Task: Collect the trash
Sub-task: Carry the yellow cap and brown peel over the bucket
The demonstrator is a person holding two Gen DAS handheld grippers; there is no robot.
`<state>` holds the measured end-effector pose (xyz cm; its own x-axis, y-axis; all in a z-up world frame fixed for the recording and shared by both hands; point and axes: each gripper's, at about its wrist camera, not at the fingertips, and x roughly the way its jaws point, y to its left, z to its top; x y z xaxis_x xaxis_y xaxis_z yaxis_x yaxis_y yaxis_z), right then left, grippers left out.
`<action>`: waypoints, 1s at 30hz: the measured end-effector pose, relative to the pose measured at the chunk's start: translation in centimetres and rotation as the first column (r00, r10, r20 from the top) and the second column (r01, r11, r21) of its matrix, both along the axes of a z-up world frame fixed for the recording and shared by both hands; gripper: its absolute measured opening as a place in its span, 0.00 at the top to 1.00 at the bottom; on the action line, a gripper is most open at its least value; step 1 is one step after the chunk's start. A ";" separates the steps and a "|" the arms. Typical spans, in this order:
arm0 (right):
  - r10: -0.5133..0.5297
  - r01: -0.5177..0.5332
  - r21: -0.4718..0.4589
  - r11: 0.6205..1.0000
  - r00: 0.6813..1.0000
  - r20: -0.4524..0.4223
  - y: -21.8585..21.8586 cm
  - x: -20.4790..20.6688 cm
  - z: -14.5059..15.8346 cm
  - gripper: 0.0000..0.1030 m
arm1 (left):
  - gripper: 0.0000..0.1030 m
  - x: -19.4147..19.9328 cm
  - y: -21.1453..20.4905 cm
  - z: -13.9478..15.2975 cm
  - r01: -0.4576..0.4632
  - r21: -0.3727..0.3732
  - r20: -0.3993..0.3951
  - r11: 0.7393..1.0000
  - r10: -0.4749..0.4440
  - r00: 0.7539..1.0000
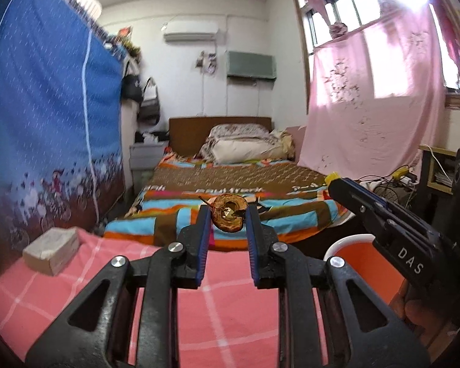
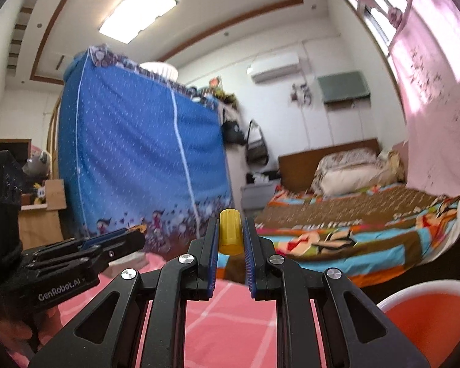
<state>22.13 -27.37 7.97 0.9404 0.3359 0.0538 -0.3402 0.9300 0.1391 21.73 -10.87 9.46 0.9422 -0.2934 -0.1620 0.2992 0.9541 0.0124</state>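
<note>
bin (image 1: pixel 365 263), orange inside with a white rim, sits at 4 o'clock of the left wrist view, low beside the pink cloth (image 1: pixel 230 306). left gripper (image 1: pixel 228 214) is clamped on a browned apple core (image 1: pixel 229 216), held by its edges at the fingertips. right gripper (image 2: pixel 231 233) pinches a yellow cap (image 2: pixel 231 231) (upright, narrow hold). risk: both pieces sit far out on the pads; a quick swing toward the bin could slip them onto the cloth. crossing arms may collide.
</note>
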 end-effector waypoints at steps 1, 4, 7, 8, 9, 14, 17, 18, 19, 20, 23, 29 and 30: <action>-0.013 0.013 0.003 1.000 1.000 0.014 -0.4 -0.3 0.2 0.87 | 0.74 -0.2 -0.3 0.1 0.006 0.004 0.010 1.000 -0.006 1.000; -0.043 0.042 0.018 0.999 0.998 0.040 -1.3 -0.9 0.4 0.87 | 0.74 -0.7 -1.2 0.5 0.030 0.016 0.041 0.999 -0.030 0.999; -0.070 0.068 0.036 0.997 0.996 0.051 -2.6 -1.4 0.5 0.87 | 0.74 -1.1 -2.3 0.8 0.051 0.029 0.061 0.998 -0.053 0.997; -0.079 0.077 0.039 0.996 0.995 0.054 -2.9 -1.6 0.4 0.87 | 0.74 -1.2 -2.6 0.9 0.059 0.031 0.066 0.998 -0.061 0.996; -0.089 0.086 0.043 0.995 0.994 0.057 -3.2 -1.8 0.4 0.87 | 0.74 -1.3 -2.9 1.0 0.069 0.034 0.071 0.997 -0.071 0.995; -0.134 0.130 0.065 0.989 0.989 0.061 -4.9 -2.5 0.4 0.87 | 0.74 -1.8 -4.6 1.2 0.114 0.048 0.077 0.992 -0.118 0.990; -0.160 0.156 0.074 0.985 0.986 0.054 -6.0 -2.9 0.3 0.87 | 0.74 -2.1 -5.6 1.1 0.139 0.058 0.080 0.989 -0.144 0.986; -0.167 0.163 0.076 0.984 0.985 0.051 -6.2 -3.0 0.2 0.87 | 0.74 -2.3 -6.1 1.1 0.147 0.062 0.081 0.987 -0.152 0.985; -0.173 0.169 0.078 0.983 0.984 0.045 -6.6 -3.0 0.1 0.87 | 0.74 -2.5 -6.6 1.0 0.157 0.070 0.083 0.985 -0.163 0.983; -0.180 0.176 0.081 0.981 0.983 0.039 -6.9 -3.1 0.1 0.87 | 0.74 -2.6 -6.9 0.9 0.162 0.076 0.084 0.984 -0.168 0.982; -0.201 0.198 0.099 0.975 0.979 0.017 -8.1 -3.1 0.0 0.87 | 0.74 -2.9 -8.0 0.7 0.187 0.089 0.085 0.978 -0.194 0.977; -0.239 0.242 0.137 0.960 0.970 -0.037 -10.4 -3.1 -0.4 0.87 | 0.74 -3.1 -10.3 0.4 0.235 0.103 0.057 0.966 -0.242 0.969; -0.242 0.246 0.143 0.959 0.969 -0.045 -10.8 -3.2 -0.6 0.87 | 0.74 -3.0 -10.5 0.3 0.245 0.101 0.046 0.964 -0.251 0.967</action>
<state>18.97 -38.13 7.39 0.9945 0.0865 0.0586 -0.0997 0.9529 0.2864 18.73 -21.40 9.73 0.8505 -0.5049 -0.1470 0.5222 0.8439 0.1228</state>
